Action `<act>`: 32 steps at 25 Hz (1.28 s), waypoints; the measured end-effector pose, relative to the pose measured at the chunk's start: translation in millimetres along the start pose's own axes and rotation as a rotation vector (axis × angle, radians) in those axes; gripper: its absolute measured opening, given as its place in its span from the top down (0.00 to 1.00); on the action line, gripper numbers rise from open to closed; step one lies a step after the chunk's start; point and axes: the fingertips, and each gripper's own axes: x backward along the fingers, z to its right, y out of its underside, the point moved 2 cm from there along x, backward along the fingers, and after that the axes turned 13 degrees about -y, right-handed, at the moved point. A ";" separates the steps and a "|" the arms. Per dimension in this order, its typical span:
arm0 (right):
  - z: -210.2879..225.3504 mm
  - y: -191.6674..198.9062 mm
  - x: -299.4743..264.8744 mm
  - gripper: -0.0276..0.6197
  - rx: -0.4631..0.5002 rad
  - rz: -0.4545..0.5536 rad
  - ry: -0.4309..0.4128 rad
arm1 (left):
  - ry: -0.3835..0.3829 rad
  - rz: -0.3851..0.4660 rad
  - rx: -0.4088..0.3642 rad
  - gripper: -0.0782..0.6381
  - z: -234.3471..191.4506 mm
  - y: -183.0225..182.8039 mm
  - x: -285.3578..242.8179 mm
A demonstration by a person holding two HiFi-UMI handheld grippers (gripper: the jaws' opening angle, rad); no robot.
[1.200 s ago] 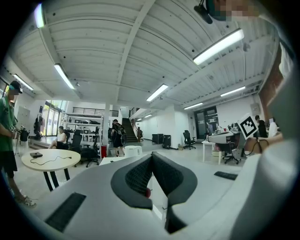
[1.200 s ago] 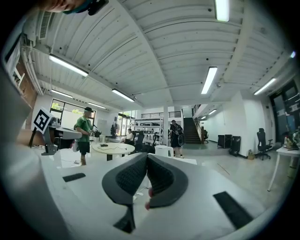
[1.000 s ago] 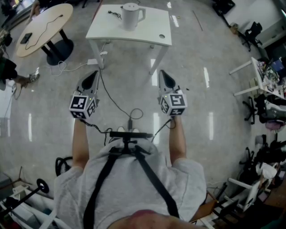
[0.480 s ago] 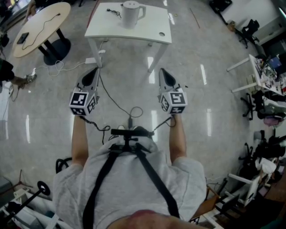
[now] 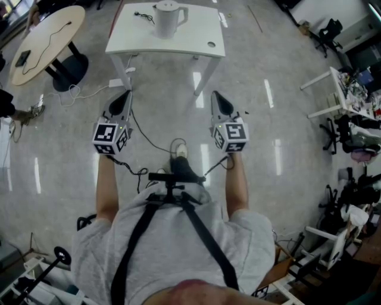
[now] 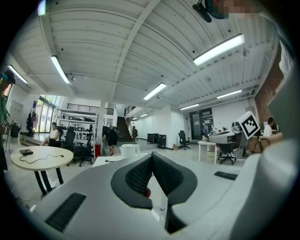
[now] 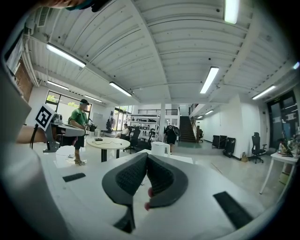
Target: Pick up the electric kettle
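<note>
A white electric kettle with a lid and a side handle (image 5: 165,18) stands upright on a white rectangular table (image 5: 178,41) at the far side of the scene, a little left of the table's middle. A small coil of black cable (image 5: 143,15) lies on the tabletop just to the left of the kettle, apart from it. The table stands on a glossy grey floor (image 5: 286,119).

The person holds both tools out in front, nearer than the table and well apart from the kettle. The left gripper (image 5: 126,95) points towards the table's left legs, and its own view shows its black ribbed jaws clenched tip to tip with nothing between them. The right gripper (image 5: 215,95) points towards the table's right side. Its jaws are likewise pressed together and empty. In each gripper view the kettle appears small and distant, just beyond the closed jaw tips.

To the far left stands a round beige table on a dark pedestal base (image 5: 56,27), with a thin black cord (image 5: 50,41) trailing across its top. Black office chairs (image 5: 329,30) stand at the far right.
</note>
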 end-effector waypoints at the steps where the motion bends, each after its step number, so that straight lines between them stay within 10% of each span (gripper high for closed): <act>1: 4.8 0.1 -3.1 0.95 0.001 -0.001 -0.003 | -0.003 0.000 0.002 0.88 0.5 -0.3 -5.3; 32: 161.7 2.3 -140.0 0.95 -0.032 0.007 -0.181 | -0.162 -0.033 -0.010 0.88 17.3 -15.2 -170.3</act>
